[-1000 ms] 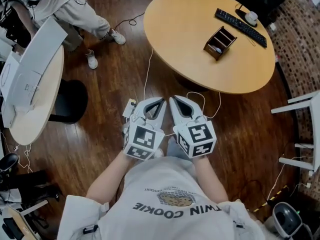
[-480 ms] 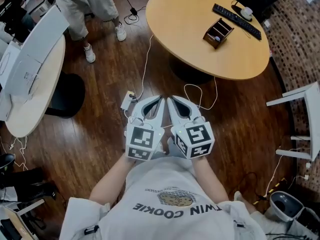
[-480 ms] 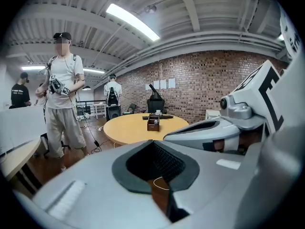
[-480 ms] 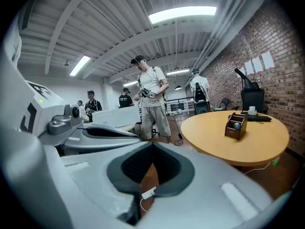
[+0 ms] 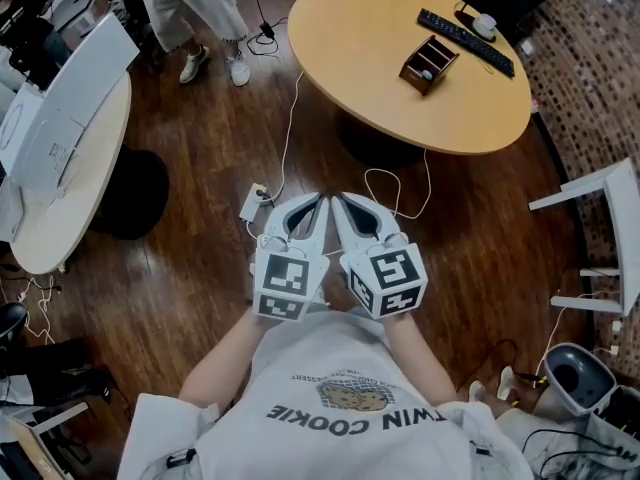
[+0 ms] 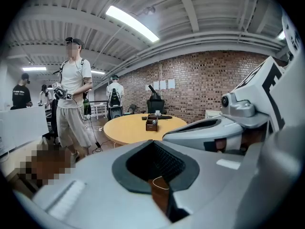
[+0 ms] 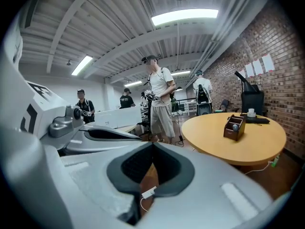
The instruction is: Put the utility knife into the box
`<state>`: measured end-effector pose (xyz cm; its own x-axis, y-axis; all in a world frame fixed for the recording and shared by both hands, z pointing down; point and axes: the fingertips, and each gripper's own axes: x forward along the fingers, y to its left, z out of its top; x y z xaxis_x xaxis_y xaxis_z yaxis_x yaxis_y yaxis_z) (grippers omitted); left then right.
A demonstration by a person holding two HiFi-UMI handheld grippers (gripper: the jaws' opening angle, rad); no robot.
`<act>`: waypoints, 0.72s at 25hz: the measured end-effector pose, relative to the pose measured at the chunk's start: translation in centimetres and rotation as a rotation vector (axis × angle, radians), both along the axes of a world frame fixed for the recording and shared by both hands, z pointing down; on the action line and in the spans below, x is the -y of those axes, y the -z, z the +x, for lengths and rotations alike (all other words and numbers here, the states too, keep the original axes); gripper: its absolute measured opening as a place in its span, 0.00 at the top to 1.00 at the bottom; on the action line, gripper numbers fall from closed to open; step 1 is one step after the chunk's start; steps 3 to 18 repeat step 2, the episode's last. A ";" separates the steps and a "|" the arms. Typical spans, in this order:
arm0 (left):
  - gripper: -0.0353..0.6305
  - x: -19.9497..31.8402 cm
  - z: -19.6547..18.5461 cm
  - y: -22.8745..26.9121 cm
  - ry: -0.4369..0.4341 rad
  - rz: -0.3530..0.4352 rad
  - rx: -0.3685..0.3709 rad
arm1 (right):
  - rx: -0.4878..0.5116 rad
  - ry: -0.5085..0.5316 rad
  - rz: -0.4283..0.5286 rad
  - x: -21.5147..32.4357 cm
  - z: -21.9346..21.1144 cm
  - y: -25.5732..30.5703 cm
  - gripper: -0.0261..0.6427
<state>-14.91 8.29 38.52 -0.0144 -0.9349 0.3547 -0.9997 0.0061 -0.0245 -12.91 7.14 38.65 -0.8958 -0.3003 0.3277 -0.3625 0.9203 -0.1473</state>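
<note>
The brown wooden box [image 5: 428, 63] with open compartments stands on the round wooden table [image 5: 380, 78], far ahead of me; it also shows as the box [image 6: 152, 123] and the box [image 7: 235, 127] in the two gripper views. I cannot make out a utility knife in any view. My left gripper [image 5: 318, 204] and right gripper [image 5: 341, 204] are held side by side close to my body, above the wooden floor. Both are shut with nothing between the jaws, as seen at the left gripper [image 6: 152, 142] and the right gripper [image 7: 152, 144].
A black keyboard [image 5: 465, 41] lies behind the box. A power strip [image 5: 252, 204] and cables lie on the floor between me and the table. A white oval table [image 5: 60, 168] is at the left, a white chair [image 5: 610, 238] at the right, and a person [image 5: 195, 8] stands far left.
The grippers keep the same shut pose near my body. The round table has slid slightly up and left in the head view, and the standing person has stepped to the right.
</note>
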 end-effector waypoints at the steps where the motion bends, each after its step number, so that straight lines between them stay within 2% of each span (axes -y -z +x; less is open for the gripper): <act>1: 0.94 0.0 0.2 0.0 0.000 0.000 0.002 | 0.000 -0.001 0.001 0.0 0.2 0.0 0.96; 18: 0.94 0.0 0.4 0.0 -0.001 -0.001 0.003 | 0.001 -0.002 0.002 0.1 0.5 0.0 0.96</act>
